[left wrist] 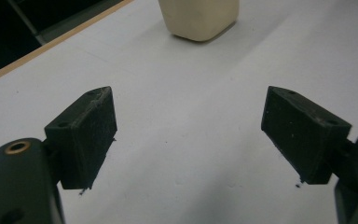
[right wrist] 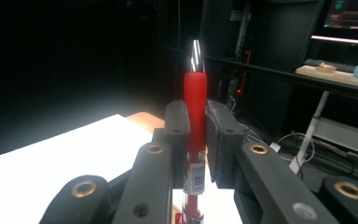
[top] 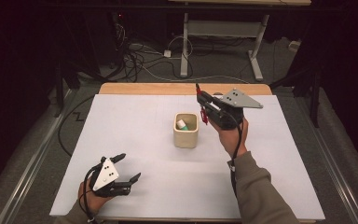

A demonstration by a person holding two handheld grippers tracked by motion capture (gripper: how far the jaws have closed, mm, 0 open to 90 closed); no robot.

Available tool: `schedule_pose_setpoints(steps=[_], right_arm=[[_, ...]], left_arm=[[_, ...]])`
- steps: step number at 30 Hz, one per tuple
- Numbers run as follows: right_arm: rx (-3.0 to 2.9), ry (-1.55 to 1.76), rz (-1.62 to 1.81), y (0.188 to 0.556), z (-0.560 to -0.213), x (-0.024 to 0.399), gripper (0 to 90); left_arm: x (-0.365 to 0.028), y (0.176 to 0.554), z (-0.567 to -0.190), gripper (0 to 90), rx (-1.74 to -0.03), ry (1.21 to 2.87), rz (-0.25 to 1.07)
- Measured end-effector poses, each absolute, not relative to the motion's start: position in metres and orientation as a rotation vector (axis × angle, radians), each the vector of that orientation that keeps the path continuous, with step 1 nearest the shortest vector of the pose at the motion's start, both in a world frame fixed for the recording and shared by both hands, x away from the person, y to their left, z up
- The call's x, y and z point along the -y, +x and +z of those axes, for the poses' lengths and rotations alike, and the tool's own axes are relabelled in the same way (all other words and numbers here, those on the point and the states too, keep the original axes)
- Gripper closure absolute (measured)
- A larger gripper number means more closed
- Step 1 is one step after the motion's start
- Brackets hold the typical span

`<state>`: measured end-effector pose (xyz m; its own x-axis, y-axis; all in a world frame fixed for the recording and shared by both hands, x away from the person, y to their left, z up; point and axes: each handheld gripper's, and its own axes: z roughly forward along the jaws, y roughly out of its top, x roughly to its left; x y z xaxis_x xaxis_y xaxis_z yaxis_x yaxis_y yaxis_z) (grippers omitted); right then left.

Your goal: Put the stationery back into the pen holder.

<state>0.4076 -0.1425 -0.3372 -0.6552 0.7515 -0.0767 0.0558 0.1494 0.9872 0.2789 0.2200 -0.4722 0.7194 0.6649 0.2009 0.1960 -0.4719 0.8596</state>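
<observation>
A cream square cup point(top: 186, 130) stands mid-table with a green-and-white item point(top: 182, 124) inside it. Just right of the cup, raised above the table, my right gripper point(top: 203, 103) is shut on a red pen point(right wrist: 195, 109). The pen stands upright between the jaws with its silver tip point(right wrist: 196, 55) on top. Near the front left edge my left gripper point(top: 129, 168) rests open with nothing between its jaws. Its fingers point(left wrist: 86, 135) point over bare white table toward the cup point(left wrist: 199, 17).
The white table sheet point(top: 140, 135) has a wooden edge point(top: 144, 88) at the far side. Beyond it, on the dark floor, lie cables point(top: 140, 58) and a white desk frame point(top: 221, 35). A person's sleeve point(top: 258, 191) comes in at the bottom right.
</observation>
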Motion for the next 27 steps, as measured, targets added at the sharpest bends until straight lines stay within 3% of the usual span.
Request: schedule_pose_setpoints(steps=[27], right_arm=[[-1.9,0.77,1.579,0.425,-0.359,0.104,80.1]], left_arm=[[-0.221,0.278,-0.472,17.6,-0.636,2.024,0.658]])
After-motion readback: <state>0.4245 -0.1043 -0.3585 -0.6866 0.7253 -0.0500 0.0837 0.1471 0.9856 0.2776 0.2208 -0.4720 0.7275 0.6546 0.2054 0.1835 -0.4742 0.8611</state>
